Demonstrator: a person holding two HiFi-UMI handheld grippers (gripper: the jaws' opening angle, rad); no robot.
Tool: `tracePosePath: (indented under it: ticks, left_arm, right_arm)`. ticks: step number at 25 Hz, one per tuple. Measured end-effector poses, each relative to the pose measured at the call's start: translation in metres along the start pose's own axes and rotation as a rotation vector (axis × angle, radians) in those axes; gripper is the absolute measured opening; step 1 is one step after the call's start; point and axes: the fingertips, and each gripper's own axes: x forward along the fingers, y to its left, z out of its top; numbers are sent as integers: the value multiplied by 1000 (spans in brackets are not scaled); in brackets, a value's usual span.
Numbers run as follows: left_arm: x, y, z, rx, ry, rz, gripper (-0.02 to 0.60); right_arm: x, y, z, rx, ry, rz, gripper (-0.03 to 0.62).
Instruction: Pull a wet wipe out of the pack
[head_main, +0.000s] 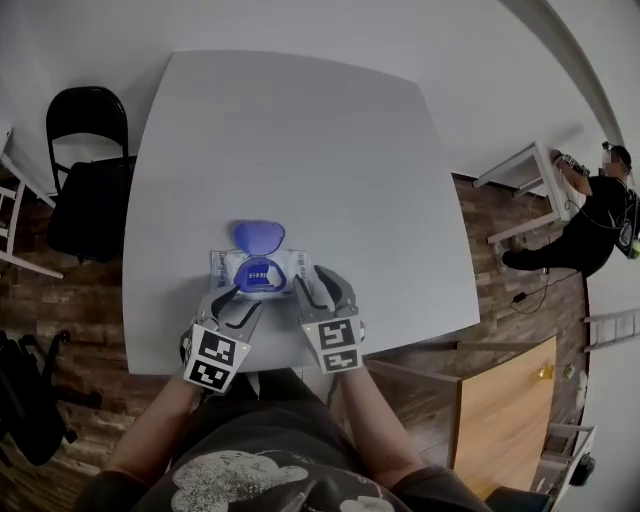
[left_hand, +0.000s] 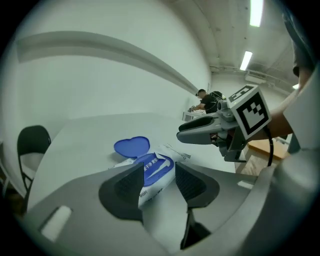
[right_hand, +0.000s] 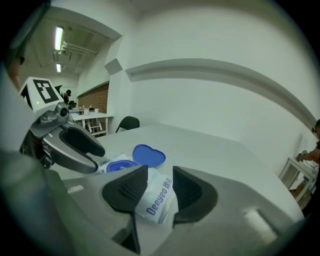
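Pack (head_main: 258, 272) lies flat on the white surface (head_main: 300, 150), just ahead of both tools, with its near edge at their tips. The blue lid (head_main: 258, 236) is flipped open and lies on the pack's far side, away from the tools. The opening under it is ringed in blue. Something white shows inside; can't tell if a wipe sticks out.

Tool state:
- The left tool (head_main: 238, 294) is released, jaws spread wide. Its own view has the pack's blue label in the gap, and the pads are not pressing on it.
- The right tool (head_main: 318, 283) is also released, jaws roughly half spread. The white end of the pack shows in the gap, and the wrapper is not squeezed.
- The left tool is over the pack's near left corner and the right tool over its near right corner. They are close beside each other, not touching.

What each view adds:
- Head view: both tools at once, marker cubes toward the person's body, both forearms, and the wood floor. A black chair (head_main: 88, 170) stands well off on the left tool's side. A person (head_main: 590, 225) is far off on the right tool's side.
- Left gripper view: the right tool is seen side-on, its tips above the pack's end, with bare surface showing between tip and wrapper. Ceiling strip lights (left_hand: 246, 60) are visible too.
- Right gripper view: there is blue lettering (right_hand: 159, 199) on the pack's near end. The left tool is seen side-on over the other end, with a brick wall (right_hand: 97, 97) behind it.
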Motion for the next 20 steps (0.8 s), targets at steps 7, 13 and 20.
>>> tracePosePath:
  ticks: [7, 13, 20]
  left_arm:
    - [34, -2, -2, 245, 78, 135, 233]
    - [56, 4, 2, 210, 128, 210, 229]
    - [65, 9, 5, 178, 171, 285, 110]
  right_arm:
    - [-25, 9, -12, -24, 14, 4, 146]
    - [-32, 0, -22, -32, 17, 45, 147]
    - [-36, -19, -29, -27, 6, 97, 147]
